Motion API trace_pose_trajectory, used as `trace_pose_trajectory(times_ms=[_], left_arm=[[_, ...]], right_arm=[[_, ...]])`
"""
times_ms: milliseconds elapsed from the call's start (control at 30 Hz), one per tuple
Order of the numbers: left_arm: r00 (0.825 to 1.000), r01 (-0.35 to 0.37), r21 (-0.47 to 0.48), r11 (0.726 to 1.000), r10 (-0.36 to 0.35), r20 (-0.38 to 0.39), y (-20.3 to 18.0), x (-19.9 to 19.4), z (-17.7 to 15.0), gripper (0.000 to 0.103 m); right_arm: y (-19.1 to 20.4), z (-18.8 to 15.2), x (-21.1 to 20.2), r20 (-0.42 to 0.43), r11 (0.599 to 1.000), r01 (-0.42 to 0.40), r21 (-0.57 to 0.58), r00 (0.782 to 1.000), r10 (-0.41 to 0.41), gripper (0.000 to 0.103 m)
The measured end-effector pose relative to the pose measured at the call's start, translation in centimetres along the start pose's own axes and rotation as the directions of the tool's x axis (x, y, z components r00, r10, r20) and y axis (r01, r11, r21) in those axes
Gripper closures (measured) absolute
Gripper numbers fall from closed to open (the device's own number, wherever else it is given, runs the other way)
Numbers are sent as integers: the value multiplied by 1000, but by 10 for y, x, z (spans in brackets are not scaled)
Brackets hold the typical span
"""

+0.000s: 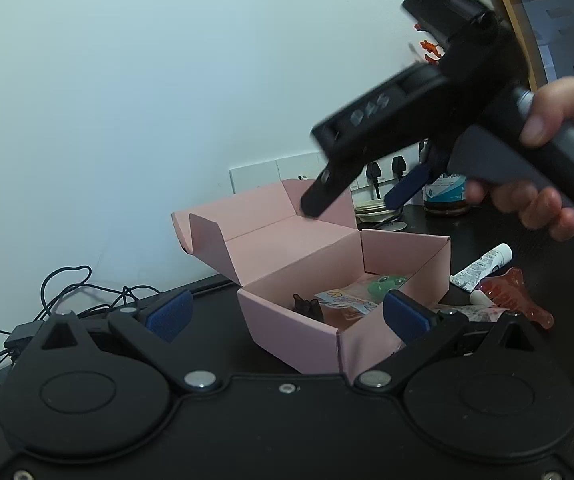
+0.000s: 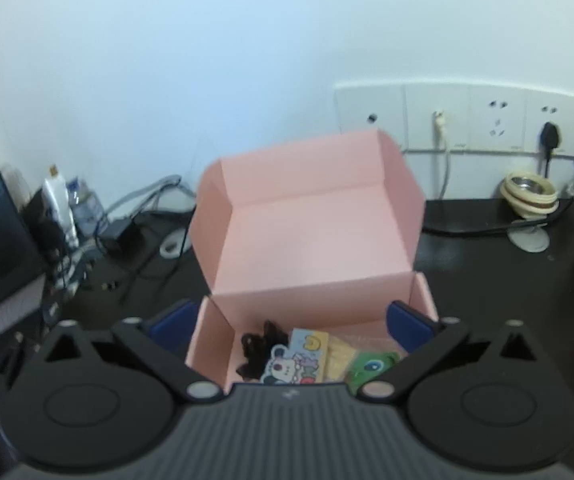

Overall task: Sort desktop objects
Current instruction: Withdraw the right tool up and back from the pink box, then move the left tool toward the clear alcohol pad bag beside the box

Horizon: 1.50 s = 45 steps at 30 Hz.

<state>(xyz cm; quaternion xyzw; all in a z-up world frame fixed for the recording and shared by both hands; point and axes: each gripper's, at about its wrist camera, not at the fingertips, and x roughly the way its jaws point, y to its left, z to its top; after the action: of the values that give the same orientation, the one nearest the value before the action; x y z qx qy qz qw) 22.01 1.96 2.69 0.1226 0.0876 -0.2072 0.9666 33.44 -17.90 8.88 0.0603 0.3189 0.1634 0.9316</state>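
Your right gripper (image 2: pixel 295 324) hangs wide open and empty above the pink box (image 2: pixel 311 240), where a black clip (image 2: pixel 257 346), cartoon cards (image 2: pixel 299 360) and a green frog toy (image 2: pixel 371 364) lie inside, while your left gripper (image 1: pixel 283 316) stands wide open, empty, at the box's near corner.

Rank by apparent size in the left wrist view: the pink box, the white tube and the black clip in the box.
1. pink box, by far the largest.
2. white tube, lying on the desk right of the box.
3. black clip, partly hidden behind the box wall, so its full size is unsure.
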Motion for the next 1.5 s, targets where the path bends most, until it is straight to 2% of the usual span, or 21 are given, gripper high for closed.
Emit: trace_pose_trajectory(times_ms=[100, 200, 233, 367, 467, 600, 767, 900, 1000, 1167, 1333, 1500], left_arm=[[1000, 0, -3, 1000, 0, 2, 1, 0, 0, 0], [1000, -1, -2, 1000, 1, 2, 1, -1, 0, 0], [1000, -1, -3, 1000, 1, 1, 1, -1, 0, 0], [1000, -2, -11, 1000, 2, -5, 2, 0, 0, 0], [1000, -13, -17, 1000, 13, -13, 3, 1, 0, 0], [1000, -20, -31, 999, 19, -24, 6, 3, 0, 0], [1000, -19, -36, 999, 19, -11, 7, 1, 0, 0], [1000, -8, -7, 1000, 8, 23, 2, -5, 0, 0], [998, -31, 30, 999, 30, 50, -5, -8, 0, 0], [996, -47, 84, 995, 41, 76, -14, -12, 0, 0], [997, -50, 90, 995, 45, 63, -16, -9, 0, 0], [1000, -25, 43, 999, 25, 20, -7, -2, 0, 0]], right_arm=[[-3, 3, -12, 30, 999, 48, 14, 998, -48, 1], [-4, -1, -20, 44, 986, 165, 9, 985, -166, 1], [-5, -2, -22, 39, 984, 179, -2, 983, -179, 1], [-17, -13, -31, 10, 982, 176, -73, 984, -175, 1], [-24, -32, -40, 66, 975, 190, -116, 981, -183, 1], [-29, -61, -55, 146, 964, 172, -201, 979, -144, 1], [-34, -96, -74, 281, 944, 217, -250, 949, -144, 1], [-50, -109, -84, 316, 959, 169, -227, 944, -92, 1], [-64, -115, -85, 340, 965, 161, -208, 937, -83, 1], [-82, -124, -86, 368, 977, 101, -187, 929, -25, 1], [-92, -130, -93, 416, 991, 8, -136, 908, 49, 1], [-97, -131, -91, 416, 997, 5, -82, 909, 30, 1]])
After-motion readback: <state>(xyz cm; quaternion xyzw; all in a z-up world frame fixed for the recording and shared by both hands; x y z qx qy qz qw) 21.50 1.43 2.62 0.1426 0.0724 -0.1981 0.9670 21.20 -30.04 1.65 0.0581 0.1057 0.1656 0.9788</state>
